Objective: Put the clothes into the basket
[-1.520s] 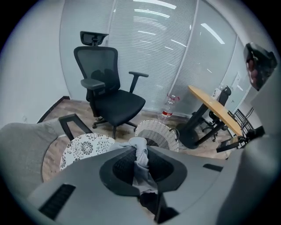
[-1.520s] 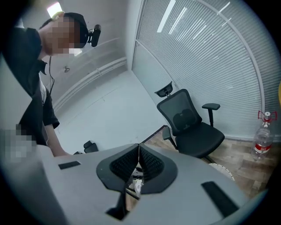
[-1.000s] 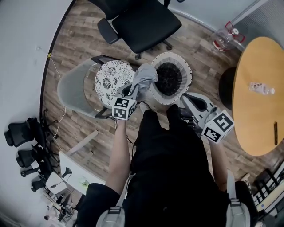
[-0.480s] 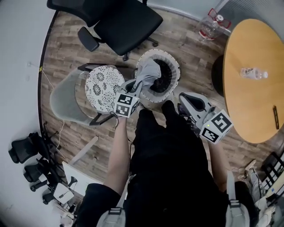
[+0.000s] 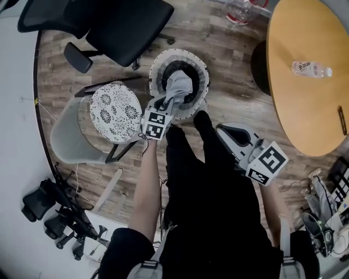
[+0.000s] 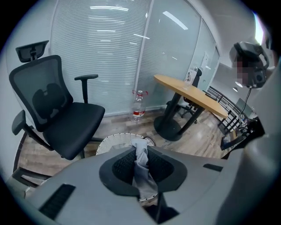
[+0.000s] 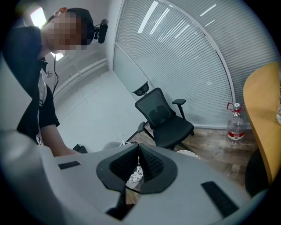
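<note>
A round white woven basket [image 5: 158,62] with a dark inside stands on the wooden floor in front of the person's feet. My left gripper [image 5: 165,104] hangs over its near rim, shut on a grey cloth [image 5: 180,86] that drapes down into the basket's middle. In the left gripper view the cloth [image 6: 141,169] is pinched between the dark pads, with the basket [image 6: 112,141] just beyond. My right gripper [image 5: 224,131] is off to the right, beside the person's leg. In the right gripper view its tips [image 7: 138,147] meet with nothing between them.
A black office chair [image 5: 117,27] stands behind the basket. A grey chair with a patterned round cushion [image 5: 113,111] is at the left. A round wooden table [image 5: 305,103] with a small bottle [image 5: 312,69] is at the right. A water bottle [image 5: 240,8] stands on the floor.
My left gripper has carried the grey cloth from the basket's left rim to over its middle and lower. The right gripper drifted slightly, still shut.
</note>
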